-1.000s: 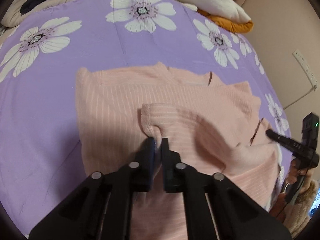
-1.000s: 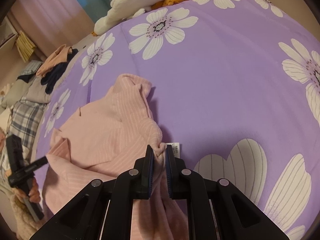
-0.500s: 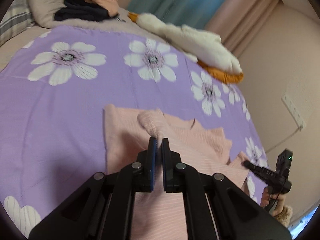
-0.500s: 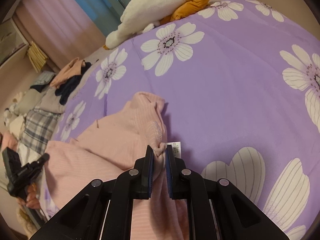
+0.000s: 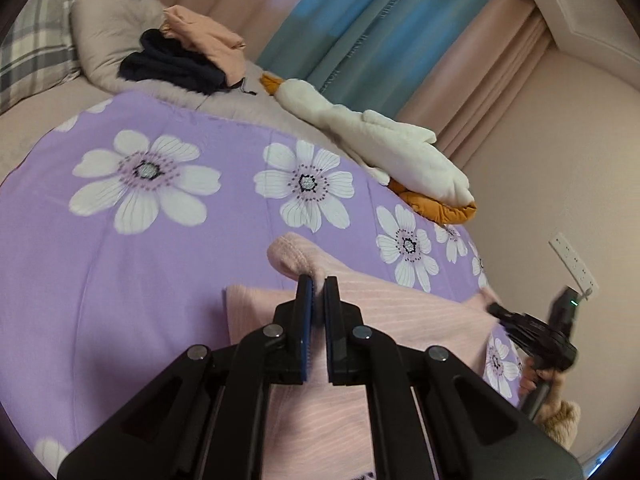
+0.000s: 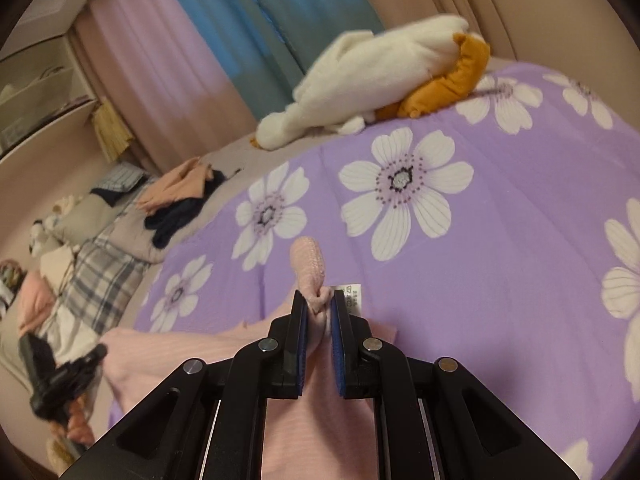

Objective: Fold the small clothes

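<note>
Both tongs point(image 5: 318, 280) point(image 6: 319, 296) pinch the pink sweater point(image 5: 400, 312).

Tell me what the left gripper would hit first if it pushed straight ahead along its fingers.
The left gripper is shut on the pink sweater, so that bunched fabric leads. Beyond it, the purple floral bedspread probably comes first; depth is unclear, and the plush goose lies farther off to the right.

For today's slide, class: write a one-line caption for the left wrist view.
Left gripper pinches a pink ribbed garment above a purple floral bedspread, plush goose behind.
</note>
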